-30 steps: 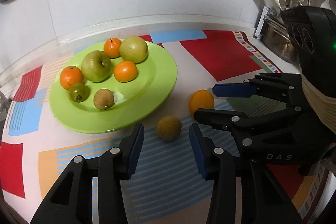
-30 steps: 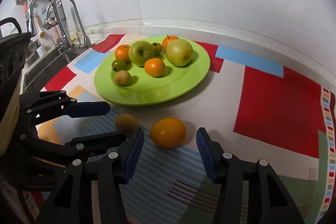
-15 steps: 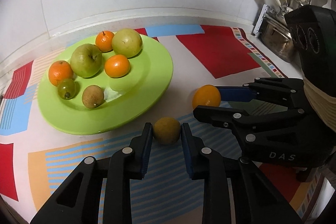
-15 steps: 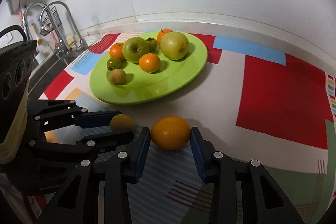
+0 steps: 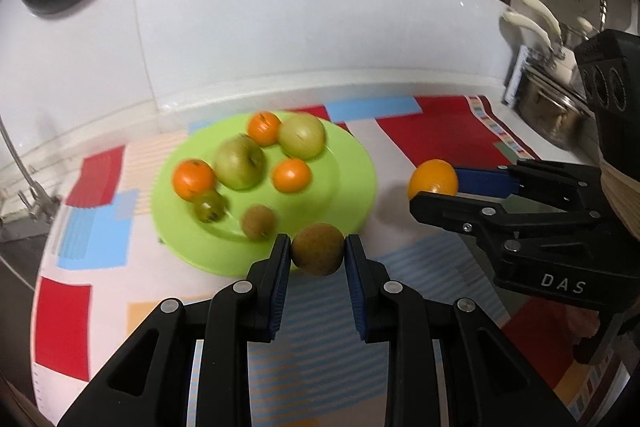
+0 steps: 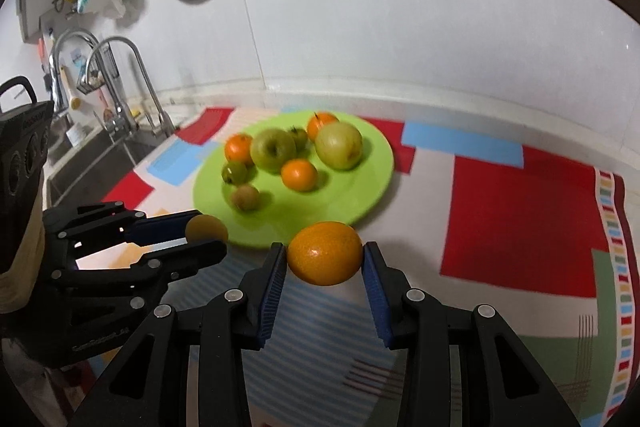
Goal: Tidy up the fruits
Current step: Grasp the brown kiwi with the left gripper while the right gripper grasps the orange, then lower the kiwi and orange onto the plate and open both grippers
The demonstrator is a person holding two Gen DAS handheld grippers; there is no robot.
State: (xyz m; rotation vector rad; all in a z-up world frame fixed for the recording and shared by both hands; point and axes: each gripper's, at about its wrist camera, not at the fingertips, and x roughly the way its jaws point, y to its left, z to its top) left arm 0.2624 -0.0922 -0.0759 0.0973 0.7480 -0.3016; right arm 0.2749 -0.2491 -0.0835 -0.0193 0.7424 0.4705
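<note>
- The small brown fruit (image 5: 318,254) sits pinched between the blue pads of the left gripper (image 5: 318,259), right at the fingertips; it looks lifted clear of the patterned mat (image 5: 460,135), though the gap beneath it is hard to judge.
- The orange (image 6: 325,253) is clamped the same way in the right gripper (image 6: 325,263), both pads pressing on its sides.
- From the left gripper, the orange (image 5: 433,178) and the other tool are off to the right and a little ahead; from the right gripper, the brown fruit (image 6: 206,227) is off to the left.
- Just ahead of both sets of fingertips lies the green plate (image 5: 356,163), its near rim close in front of the brown fruit. On it are two green apples, three small oranges, a small dark green fruit and another brown one.
- The bare stretch of plate is its near and right side, closest to both grippers.
- My reading: both last loose fruits are picked up, and carrying them to the plate is the step in hand.
- The next move calls for going forward over the rim, lowering each fruit onto bare green, then easing the jaws apart gently. Round fruit may roll, and the two tools are close enough to bump.
- Beyond the right gripper's far left is a sink with taps (image 6: 116,67).
</note>
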